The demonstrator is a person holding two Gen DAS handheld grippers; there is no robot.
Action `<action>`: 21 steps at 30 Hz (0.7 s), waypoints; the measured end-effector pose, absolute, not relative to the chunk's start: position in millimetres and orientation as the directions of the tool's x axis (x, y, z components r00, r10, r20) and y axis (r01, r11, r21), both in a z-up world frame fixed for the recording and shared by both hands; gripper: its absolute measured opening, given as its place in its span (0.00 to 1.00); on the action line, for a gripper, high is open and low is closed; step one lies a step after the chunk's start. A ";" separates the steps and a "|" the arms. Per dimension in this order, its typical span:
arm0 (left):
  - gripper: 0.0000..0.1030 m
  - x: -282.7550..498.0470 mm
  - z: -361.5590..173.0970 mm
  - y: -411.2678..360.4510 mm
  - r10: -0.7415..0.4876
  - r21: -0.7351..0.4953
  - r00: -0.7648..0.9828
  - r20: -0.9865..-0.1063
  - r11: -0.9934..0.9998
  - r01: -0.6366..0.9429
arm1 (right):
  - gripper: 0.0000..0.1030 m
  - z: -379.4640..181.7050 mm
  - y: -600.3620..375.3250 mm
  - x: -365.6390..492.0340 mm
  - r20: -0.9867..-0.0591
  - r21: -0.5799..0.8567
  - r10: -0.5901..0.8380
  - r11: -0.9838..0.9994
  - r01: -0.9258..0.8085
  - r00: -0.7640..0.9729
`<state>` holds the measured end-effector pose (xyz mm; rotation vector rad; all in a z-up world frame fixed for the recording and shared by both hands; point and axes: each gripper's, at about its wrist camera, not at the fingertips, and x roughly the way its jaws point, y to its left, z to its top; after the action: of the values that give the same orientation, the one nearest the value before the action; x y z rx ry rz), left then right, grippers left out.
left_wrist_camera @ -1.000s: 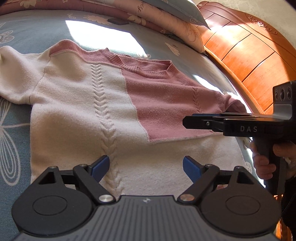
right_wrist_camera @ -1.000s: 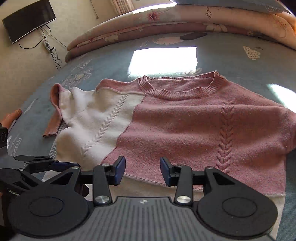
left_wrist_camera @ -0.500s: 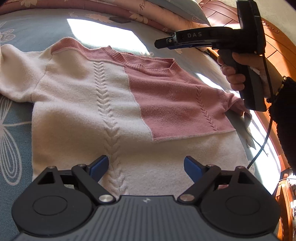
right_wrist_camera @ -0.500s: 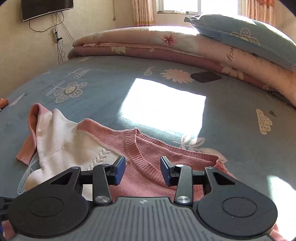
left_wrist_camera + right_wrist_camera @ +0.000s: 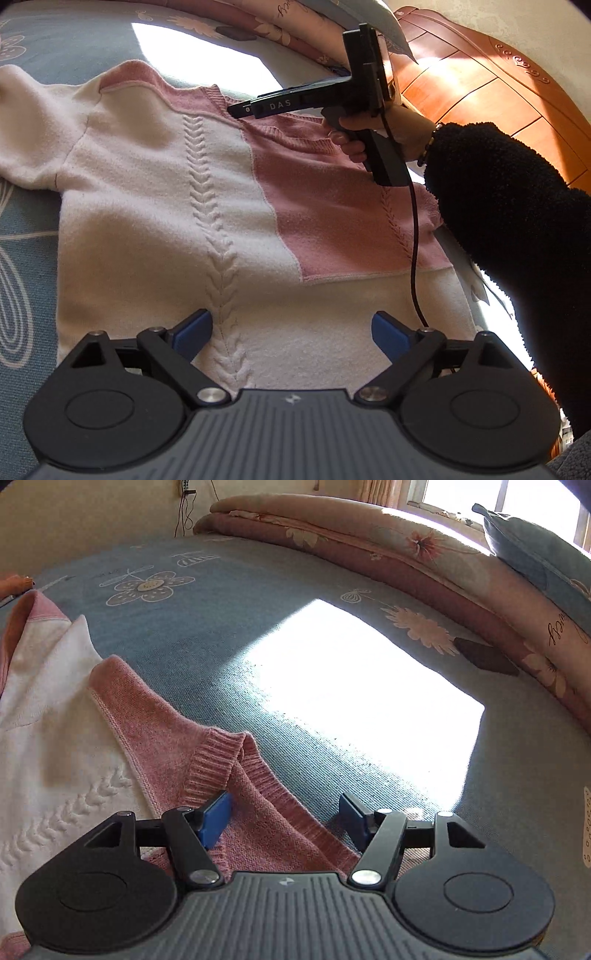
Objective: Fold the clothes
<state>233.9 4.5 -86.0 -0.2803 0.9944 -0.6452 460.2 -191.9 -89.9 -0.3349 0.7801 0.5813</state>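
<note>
The sweater (image 5: 207, 206), half cream and half pink, is lying flat and face up on the blue bed sheet (image 5: 229, 635), with its hem toward the left gripper (image 5: 291, 330) and its collar (image 5: 221, 760) at the far side. The left gripper is hovering over the hem, its jaws spreading wider, with nothing pinched between them. The right gripper (image 5: 284, 821) is reaching down at the neckline; its jaws are opening too, and the pink back edge of the collar is lying between the blue pads (image 5: 214, 818) without being pressed.

I judge that the step in hand is taking hold of the shoulder and collar edge for the first fold. To do it well, the right tongs should be closing on both knit layers, not only the ribbing, which is bunching up at 11 o'clock from the pads. The cable (image 5: 413, 236) is hanging over the pink panel and could be dragging the cloth.
</note>
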 end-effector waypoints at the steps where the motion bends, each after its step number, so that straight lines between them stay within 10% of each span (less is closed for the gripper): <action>1: 0.93 233.6 -86.1 3.4 -0.620 -0.496 0.381 -0.686 0.781 0.378 | 0.60 -90.6 -193.8 462.3 -0.741 -0.041 0.383 0.794 -0.607 0.551; 4: 0.94 233.3 -87.0 2.8 -0.623 -0.498 0.384 -0.682 0.780 0.380 | 0.12 -86.8 -194.3 457.9 -0.740 0.003 0.434 0.766 -0.643 0.514; 15: 0.94 232.8 -89.4 13.9 -0.628 -0.532 0.429 -0.649 0.778 0.334 | 0.09 -75.5 -187.7 464.6 -0.682 -0.109 0.303 0.857 -0.503 0.665; 21: 0.94 231.0 -89.2 11.0 -0.618 -0.511 0.434 -0.655 0.786 0.349 | 0.27 -68.6 -194.7 456.3 -0.680 -0.071 0.282 0.893 -0.444 0.677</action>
<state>231.0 11.0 -89.2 -0.3202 0.9451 -0.6149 456.3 -194.7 -68.6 -0.2397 0.7199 0.4128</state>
